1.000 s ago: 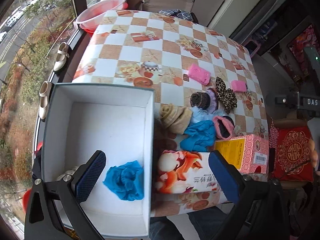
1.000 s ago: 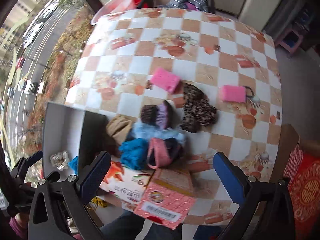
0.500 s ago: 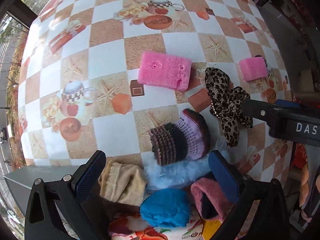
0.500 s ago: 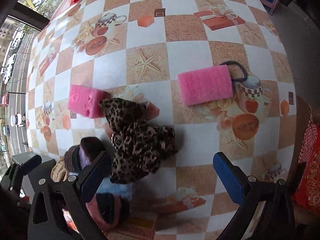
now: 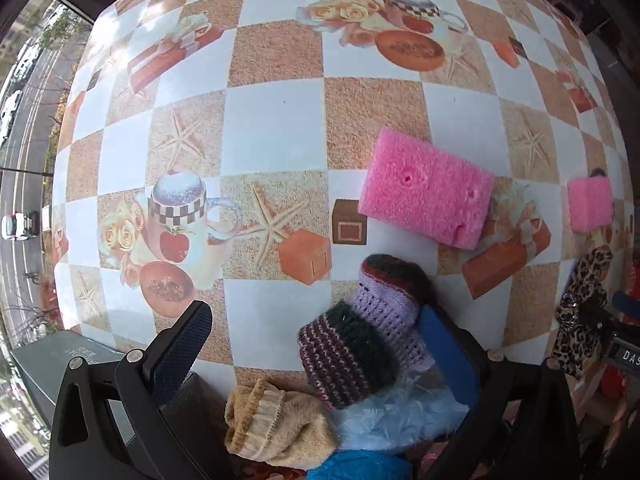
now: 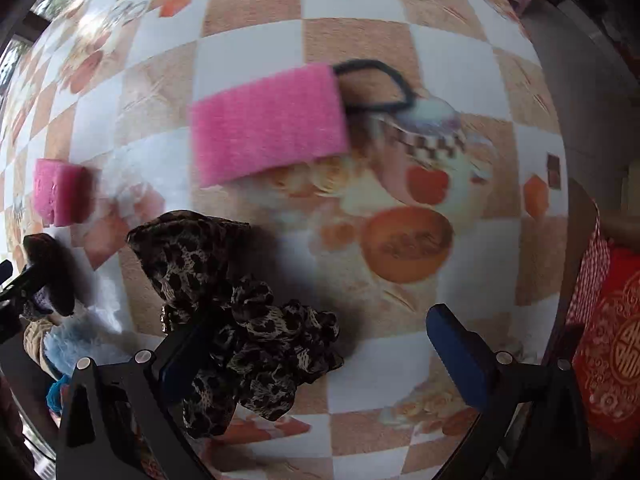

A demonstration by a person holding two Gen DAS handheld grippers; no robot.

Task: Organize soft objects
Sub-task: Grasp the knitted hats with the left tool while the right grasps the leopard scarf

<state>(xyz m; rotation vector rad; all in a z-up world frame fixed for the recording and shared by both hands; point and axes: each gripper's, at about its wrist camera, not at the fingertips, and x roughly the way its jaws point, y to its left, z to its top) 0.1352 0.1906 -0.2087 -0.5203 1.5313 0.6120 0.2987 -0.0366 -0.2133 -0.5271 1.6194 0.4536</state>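
My left gripper (image 5: 316, 340) is open low over the table, straddling a striped maroon, green and lilac knit piece (image 5: 352, 352) that rests against its right finger. A tan knit sock (image 5: 276, 424), pale blue fluff (image 5: 396, 412) and a blue cloth (image 5: 360, 468) lie just below. My right gripper (image 6: 320, 356) is open, and a leopard-print fabric bow (image 6: 224, 288) drapes over its left finger. Beyond it lie a pink sponge (image 6: 264, 128) with a black hair tie (image 6: 376, 84), and a second pink sponge (image 6: 60, 192), which the left wrist view shows as the large pink sponge (image 5: 424, 192).
The checkered tablecloth (image 5: 272, 128) stretches beyond the pile. A corner of the grey box (image 5: 60, 352) shows at the lower left. A red patterned bag (image 6: 612, 340) stands off the table's right edge. The other gripper (image 5: 616, 344) appears at the right of the left wrist view.
My left gripper left the box with the blue cloth and came down around the striped knit piece. My right gripper advanced and dropped low to the leopard bow.
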